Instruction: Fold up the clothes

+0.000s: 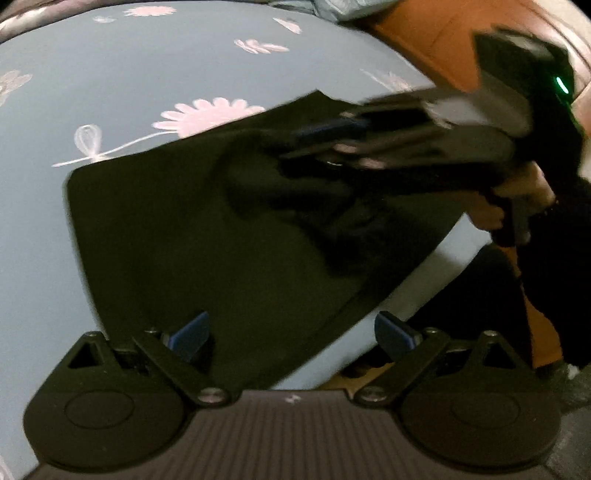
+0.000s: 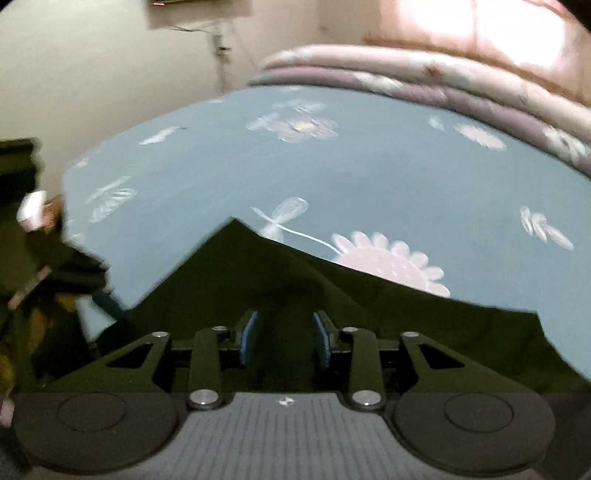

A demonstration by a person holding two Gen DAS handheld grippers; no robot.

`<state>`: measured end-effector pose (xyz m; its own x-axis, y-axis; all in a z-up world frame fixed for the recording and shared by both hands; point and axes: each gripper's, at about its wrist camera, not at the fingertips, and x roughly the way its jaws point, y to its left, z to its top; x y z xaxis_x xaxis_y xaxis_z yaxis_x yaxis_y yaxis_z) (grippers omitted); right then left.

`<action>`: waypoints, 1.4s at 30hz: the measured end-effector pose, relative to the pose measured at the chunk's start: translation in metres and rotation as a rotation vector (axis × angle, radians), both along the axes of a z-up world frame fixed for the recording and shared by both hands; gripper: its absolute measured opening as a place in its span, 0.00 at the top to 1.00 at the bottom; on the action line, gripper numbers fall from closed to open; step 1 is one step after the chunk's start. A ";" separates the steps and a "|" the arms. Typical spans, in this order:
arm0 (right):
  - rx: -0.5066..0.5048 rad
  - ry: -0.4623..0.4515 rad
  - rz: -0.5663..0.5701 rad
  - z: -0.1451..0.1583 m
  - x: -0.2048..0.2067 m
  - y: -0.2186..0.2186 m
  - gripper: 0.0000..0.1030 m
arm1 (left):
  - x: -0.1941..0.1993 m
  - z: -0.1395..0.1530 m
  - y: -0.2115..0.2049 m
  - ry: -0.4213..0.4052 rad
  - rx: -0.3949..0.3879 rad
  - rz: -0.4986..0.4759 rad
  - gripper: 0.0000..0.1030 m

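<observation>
A black garment [image 1: 207,236] lies spread on a blue bedsheet [image 1: 74,92] printed with pale flowers. In the left wrist view the sheet stretches bare across the upper left and down the left side of the frame, well clear of the cloth. The bed's edge runs diagonally at the lower right, and beyond it lies an orange-brown floor [image 1: 443,33].

The left gripper [image 1: 291,334] sits at the bottom of its frame with its jaws spread wide. The garment's near edge passes between them and touches neither blue pad; the left pad [image 1: 192,332] stands over the cloth, the right pad [image 1: 393,334] over bare sheet beside the hem.

The right gripper [image 2: 284,339] has its jaws partly spread, parallel, with a ridge of the black cloth rising in the gap. Whether the pads touch it cannot be told.

Only the left wrist view shows the right gripper from outside, blurred, reaching in from the upper right over the garment, with a hand [image 1: 517,199] on its grip and a green light [image 1: 561,85] on its body. Only the right wrist view shows the far side of the bed: a folded quilt [image 2: 424,74] at the upper right, a pale wall [image 2: 92,74] at the upper left, and the garment's peaked far corner against a large pink flower [image 2: 391,258].
</observation>
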<state>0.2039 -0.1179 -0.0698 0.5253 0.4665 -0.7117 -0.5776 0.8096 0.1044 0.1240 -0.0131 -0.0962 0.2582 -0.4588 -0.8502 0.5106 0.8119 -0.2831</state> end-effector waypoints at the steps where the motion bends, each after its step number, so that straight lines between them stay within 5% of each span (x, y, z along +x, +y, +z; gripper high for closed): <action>1: 0.009 0.014 -0.023 -0.005 0.008 0.000 0.64 | 0.003 -0.010 -0.003 0.018 0.033 -0.004 0.07; 5: -0.012 0.059 -0.076 -0.036 0.016 -0.008 0.66 | -0.005 -0.021 0.007 0.020 0.027 -0.024 0.03; 9: 0.024 0.030 -0.071 -0.019 0.001 -0.013 0.63 | -0.006 -0.013 0.017 0.054 0.057 0.002 0.03; 13: 0.041 -0.041 -0.063 0.005 -0.023 -0.017 0.60 | 0.018 0.011 0.031 -0.042 0.038 0.075 0.03; 17: 0.055 -0.018 -0.040 0.001 -0.050 -0.020 0.60 | 0.064 0.025 0.058 -0.067 -0.137 0.192 0.03; 21: 0.077 0.024 -0.014 -0.013 -0.070 -0.021 0.59 | 0.107 0.005 0.073 0.002 -0.333 0.243 0.03; 25: 0.130 0.063 -0.046 -0.022 -0.073 -0.031 0.59 | 0.131 -0.025 0.083 0.056 -0.255 0.347 0.06; 31: 0.207 0.083 -0.081 -0.024 -0.074 -0.048 0.58 | 0.134 -0.010 0.109 -0.002 -0.153 0.476 0.10; 35: 0.218 0.065 -0.091 -0.021 -0.081 -0.047 0.54 | 0.128 0.005 0.106 0.012 -0.260 0.430 0.10; 42: 0.248 0.039 -0.085 -0.015 -0.102 -0.044 0.53 | 0.123 0.006 0.088 -0.008 -0.221 0.414 0.08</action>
